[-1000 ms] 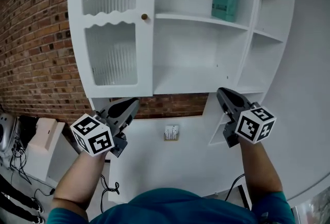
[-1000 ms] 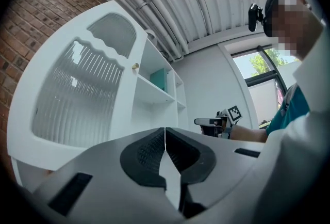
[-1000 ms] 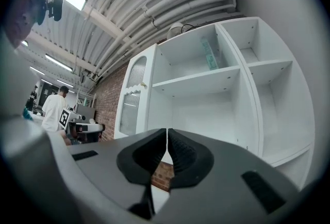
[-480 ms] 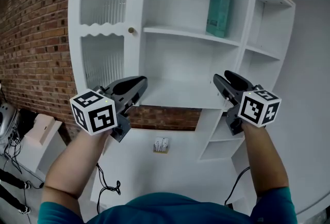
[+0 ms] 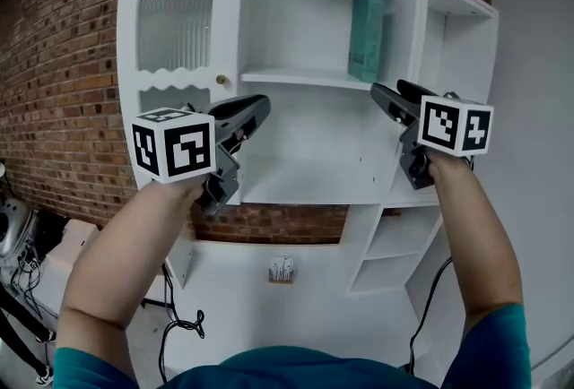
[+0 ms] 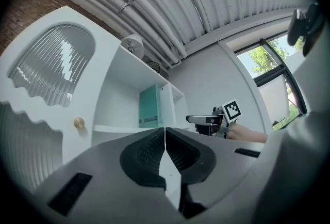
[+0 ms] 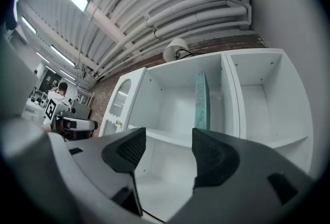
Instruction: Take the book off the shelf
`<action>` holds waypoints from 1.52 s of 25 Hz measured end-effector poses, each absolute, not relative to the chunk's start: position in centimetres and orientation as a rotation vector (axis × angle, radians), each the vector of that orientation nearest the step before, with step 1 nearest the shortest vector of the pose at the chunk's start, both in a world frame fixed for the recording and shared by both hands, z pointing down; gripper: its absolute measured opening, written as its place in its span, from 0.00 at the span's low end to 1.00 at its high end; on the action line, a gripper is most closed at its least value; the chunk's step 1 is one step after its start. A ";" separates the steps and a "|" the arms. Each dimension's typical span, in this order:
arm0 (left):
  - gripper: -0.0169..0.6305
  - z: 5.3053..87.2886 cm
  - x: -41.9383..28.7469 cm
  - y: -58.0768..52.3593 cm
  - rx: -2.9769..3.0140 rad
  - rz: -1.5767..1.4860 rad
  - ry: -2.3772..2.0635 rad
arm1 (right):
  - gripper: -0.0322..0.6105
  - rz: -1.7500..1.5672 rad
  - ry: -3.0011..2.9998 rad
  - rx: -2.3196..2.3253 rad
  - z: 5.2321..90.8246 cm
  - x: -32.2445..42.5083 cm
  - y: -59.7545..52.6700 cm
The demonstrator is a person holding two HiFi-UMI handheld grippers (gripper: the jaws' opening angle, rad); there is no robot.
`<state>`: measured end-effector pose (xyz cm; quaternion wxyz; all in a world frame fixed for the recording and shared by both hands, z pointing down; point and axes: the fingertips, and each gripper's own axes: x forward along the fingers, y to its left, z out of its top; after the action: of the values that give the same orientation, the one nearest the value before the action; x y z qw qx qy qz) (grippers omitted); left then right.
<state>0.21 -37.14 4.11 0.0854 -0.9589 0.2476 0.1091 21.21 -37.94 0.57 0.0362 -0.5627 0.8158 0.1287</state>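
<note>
Book [image 5: 367,30]: teal, upright on the upper shelf [image 5: 287,76] of a white cabinet [image 5: 133,38], at the shelf's right end | Left gripper [image 5: 258,104]: raised before the cabinet, jaws pressed together, empty | Right gripper [image 5: 391,91]: just below the book, not touching, jaws opening, nothing between them

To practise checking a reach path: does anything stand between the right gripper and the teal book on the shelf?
Nothing visible does. The book stands in a doorless compartment; the right gripper, jaws opening with nothing between them, faces it directly.
</note>
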 end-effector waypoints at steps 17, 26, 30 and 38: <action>0.06 -6.4 5.1 -42.1 -2.854 0.265 0.775 | 0.47 0.327 2.352 -2.047 -9.6 24.8 -47.8; 0.06 -8.0 7.6 -43.7 -2.846 0.229 0.755 | 0.47 0.301 2.263 -2.221 -11.0 25.6 -53.2; 0.06 -8.5 8.2 -44.8 -2.835 0.216 0.763 | 0.47 0.275 2.245 -2.266 -10.9 26.1 -55.4; 0.06 -10.9 8.8 -47.9 -2.798 0.211 0.841 | 0.47 0.238 2.232 -2.313 -11.1 27.0 -58.8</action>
<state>8.83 -47.87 -10.91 0.1061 -0.9498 0.2854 0.0717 27.01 -58.81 -11.15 -0.0405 -0.7171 0.6919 0.0739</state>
